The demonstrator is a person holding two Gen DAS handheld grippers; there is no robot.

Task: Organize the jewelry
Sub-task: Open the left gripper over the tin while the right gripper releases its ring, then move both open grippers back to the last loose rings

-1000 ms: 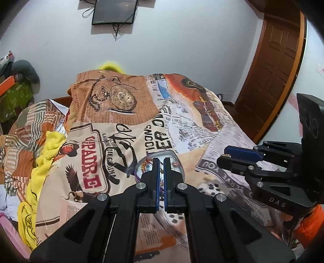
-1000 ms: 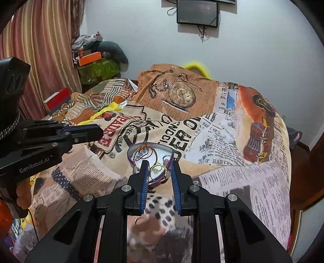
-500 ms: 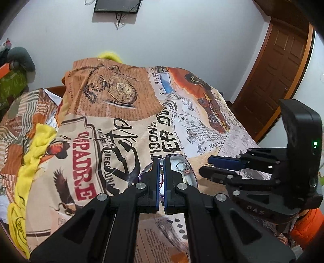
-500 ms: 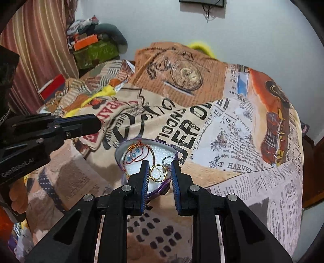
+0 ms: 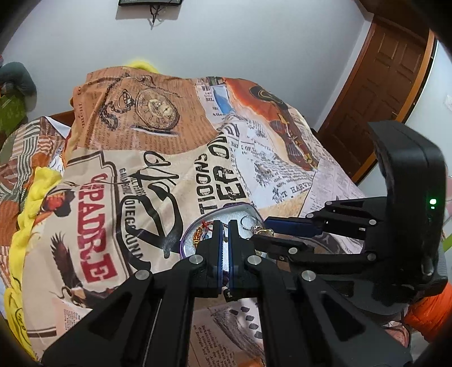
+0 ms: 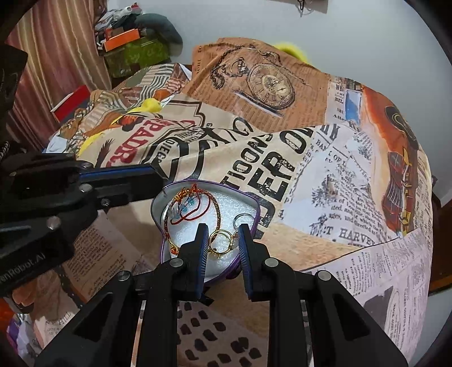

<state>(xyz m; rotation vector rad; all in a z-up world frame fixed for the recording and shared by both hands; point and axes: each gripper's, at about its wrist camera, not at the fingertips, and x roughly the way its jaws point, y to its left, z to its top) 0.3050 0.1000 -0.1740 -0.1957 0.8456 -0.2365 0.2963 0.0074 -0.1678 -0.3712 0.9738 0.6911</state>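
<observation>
both grippers have come down over the jewelry tin (image 6: 255,206); left gripper (image 5: 225,225) pressed together, right gripper (image 6: 221,230) slightly apart above gold rings (image 6: 221,240).

Near rim of jewelry tin (image 6: 255,210) hidden behind right gripper (image 6: 221,230); wall screen (image 5: 149,2) cut off at top edge.

Bed (image 6: 325,197) fills frame centre, blanket (image 6: 282,158) spread over it. Tin (image 6: 251,203) on blanket, lower centre of right wrist view. In tin: necklace (image 6: 197,209) at upper left, two linked rings (image 6: 223,240) at lower centre, single ring (image 6: 240,218) at right. Right gripper (image 6: 221,242) directly before tin, fingers (image 6: 202,240) flanking linked rings. Left gripper (image 6: 152,175) at tin's left edge. Boxes (image 6: 127,42) upper left, behind bed. Door (image 5: 375,96) upper right of left wrist view.
</observation>
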